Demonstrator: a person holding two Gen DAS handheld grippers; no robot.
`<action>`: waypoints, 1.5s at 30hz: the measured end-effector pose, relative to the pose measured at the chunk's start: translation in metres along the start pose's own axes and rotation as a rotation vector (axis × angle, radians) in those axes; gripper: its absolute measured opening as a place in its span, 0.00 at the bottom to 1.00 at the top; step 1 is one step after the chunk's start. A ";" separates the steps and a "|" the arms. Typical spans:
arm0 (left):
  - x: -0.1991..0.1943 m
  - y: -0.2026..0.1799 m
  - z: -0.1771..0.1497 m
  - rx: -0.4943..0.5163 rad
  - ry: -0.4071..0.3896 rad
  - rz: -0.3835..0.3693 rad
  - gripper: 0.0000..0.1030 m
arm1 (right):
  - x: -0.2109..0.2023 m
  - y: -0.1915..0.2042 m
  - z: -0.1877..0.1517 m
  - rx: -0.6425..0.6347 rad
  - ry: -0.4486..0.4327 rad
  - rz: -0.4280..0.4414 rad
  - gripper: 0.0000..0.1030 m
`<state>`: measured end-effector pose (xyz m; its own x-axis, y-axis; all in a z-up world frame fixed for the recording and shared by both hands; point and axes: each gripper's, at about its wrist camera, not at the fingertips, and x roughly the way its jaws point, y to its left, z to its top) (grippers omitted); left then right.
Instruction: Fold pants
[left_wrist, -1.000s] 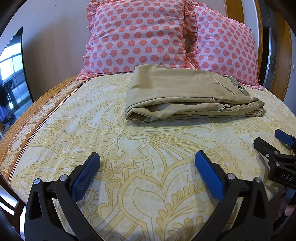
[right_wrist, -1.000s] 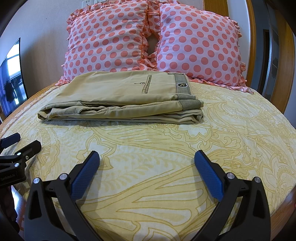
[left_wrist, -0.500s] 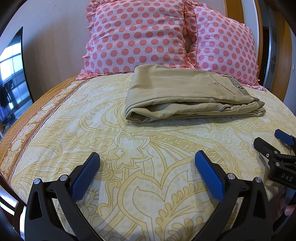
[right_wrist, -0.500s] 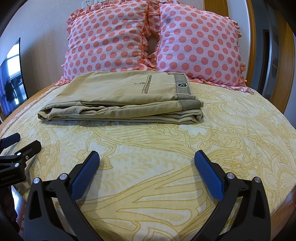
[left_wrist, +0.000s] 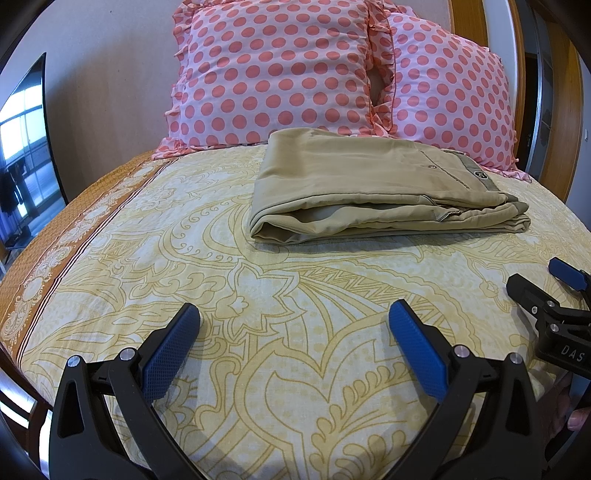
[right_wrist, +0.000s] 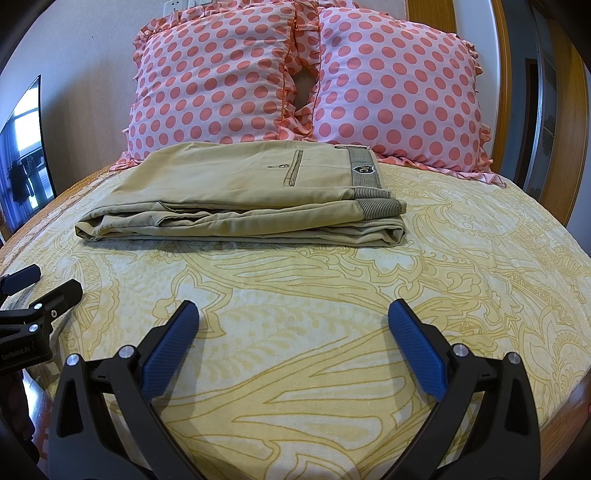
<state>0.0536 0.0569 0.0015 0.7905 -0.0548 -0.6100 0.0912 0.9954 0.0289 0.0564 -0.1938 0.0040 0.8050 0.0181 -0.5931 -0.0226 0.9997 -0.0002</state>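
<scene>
From the left wrist view, the left gripper (left_wrist: 293, 319) hangs low over the yellow patterned bedspread (left_wrist: 280, 295) with its blue-padded fingers spread wide and nothing between them; the khaki pants (left_wrist: 373, 192) lie ahead of it and off to its right, already folded into a flat bundle, well apart from the fingertips and just in front of the two pink polka-dot pillows (left_wrist: 280, 77); the bundle's long axis runs across the bed, left to right, with the rounded fold end nearest this gripper's side and the waistband at the far right; the right gripper (left_wrist: 543, 291) shows at the right edge, resting near the bedspread, and from here I cannot tell how its jaws stand; from the right wrist view, the right gripper (right_wrist: 293, 319) is likewise spread wide and empty, and the pants (right_wrist: 240, 199) lie straight ahead and slightly to its left, the striped waistband (right_wrist: 364, 171) on its own side, so this hand looks the nearer to the waistband end and the left hand the nearer to the fold end; the left gripper (right_wrist: 38, 284) peeks in at the left edge; to my eye the folding looks finished, or one crosswise fold short at most.
</scene>
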 end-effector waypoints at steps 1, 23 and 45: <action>0.000 0.000 0.001 0.000 0.003 0.000 0.99 | 0.000 0.000 0.000 0.000 0.000 0.000 0.98; 0.001 0.001 0.004 -0.002 0.014 -0.001 0.99 | 0.000 0.000 0.000 0.000 0.000 0.000 0.98; 0.001 0.001 0.003 0.000 0.007 0.002 0.99 | 0.000 0.000 0.000 0.001 -0.001 -0.001 0.98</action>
<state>0.0564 0.0579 0.0039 0.7867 -0.0526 -0.6151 0.0897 0.9955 0.0297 0.0562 -0.1937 0.0043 0.8053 0.0171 -0.5926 -0.0214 0.9998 -0.0002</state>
